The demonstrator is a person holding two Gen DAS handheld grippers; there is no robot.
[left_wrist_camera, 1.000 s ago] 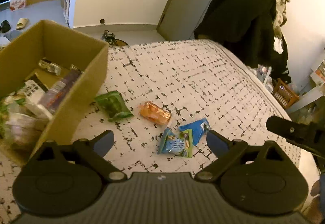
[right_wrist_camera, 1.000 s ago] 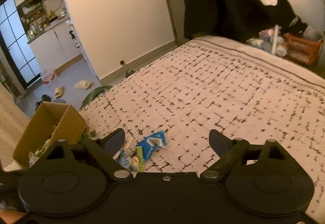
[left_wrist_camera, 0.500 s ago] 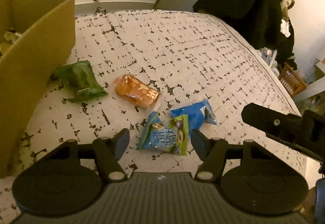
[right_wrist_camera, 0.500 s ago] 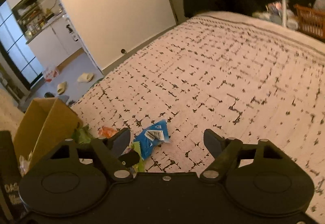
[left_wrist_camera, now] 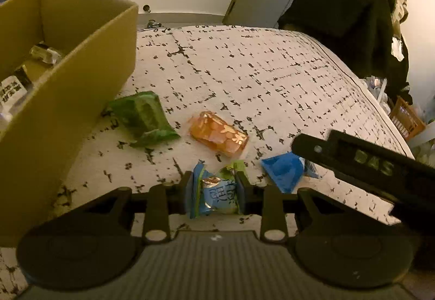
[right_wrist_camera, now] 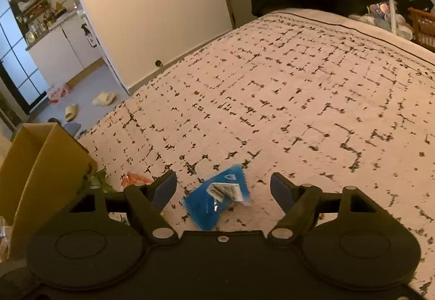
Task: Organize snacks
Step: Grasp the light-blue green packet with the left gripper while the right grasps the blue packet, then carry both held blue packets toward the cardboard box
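Observation:
My left gripper (left_wrist_camera: 214, 185) is closing on a blue-and-green snack packet (left_wrist_camera: 217, 198); both pads press its crumpled sides on the patterned bedspread (left_wrist_camera: 258, 77). Beyond it lie an orange packet (left_wrist_camera: 218, 136), a green packet (left_wrist_camera: 142, 117) and a blue packet (left_wrist_camera: 282, 170). My right gripper (right_wrist_camera: 223, 188) hovers low over the blue packet (right_wrist_camera: 209, 207), its jaws closing slowly but still wide, touching nothing. One right-gripper finger (left_wrist_camera: 353, 161) crosses the left wrist view. A cardboard box (left_wrist_camera: 81, 68) with several snacks inside stands at the left.
The box (right_wrist_camera: 40, 164) sits at the bed's left edge, next to the green packet. Dark clothes (left_wrist_camera: 345, 6) hang at the far end. An orange basket (left_wrist_camera: 406, 117) stands beside the bed on the right. Slippers (right_wrist_camera: 103, 98) lie on the floor.
The left gripper dropped onto the blue-and-green packet and its jaws closed from wide to gripping it. The right gripper moved down toward the blue packet and narrowed a little.

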